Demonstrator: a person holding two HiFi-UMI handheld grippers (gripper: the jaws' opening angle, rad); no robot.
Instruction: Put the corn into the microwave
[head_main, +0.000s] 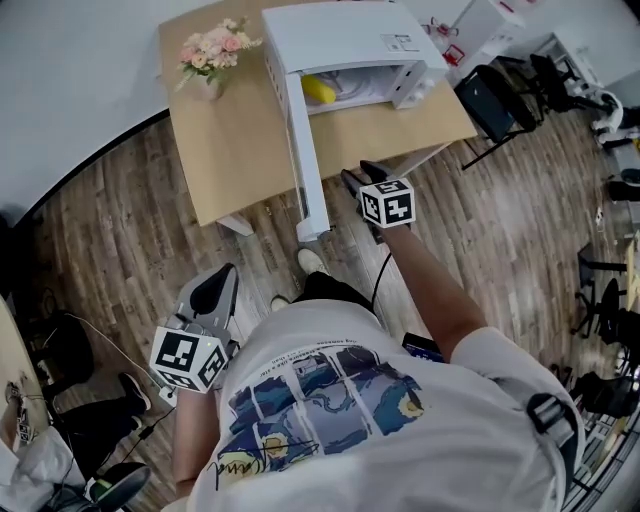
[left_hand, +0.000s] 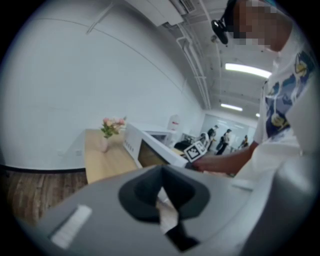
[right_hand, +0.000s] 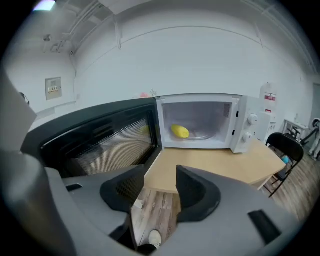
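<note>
Corn (right_hand: 180, 131), a yellow cob, lay inside the open white microwave (head_main: 340, 35) on the pale wooden bench (head_main: 230, 150), right claw (right_hand: 160, 171) apart and empty, left claw (left_hand: 161, 172) together.

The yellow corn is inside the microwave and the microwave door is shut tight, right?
Not quite. The corn is inside the microwave, but the door is not shut. It stands wide open, swung out to the left, as the right gripper view shows.

Three views on one open microwave (head_main: 345, 40).
Head camera looks steeply down; the right tool (head_main: 360, 176) camera faces its cavity, the left tool (head_main: 222, 278) camera sees it sidelong.
</note>
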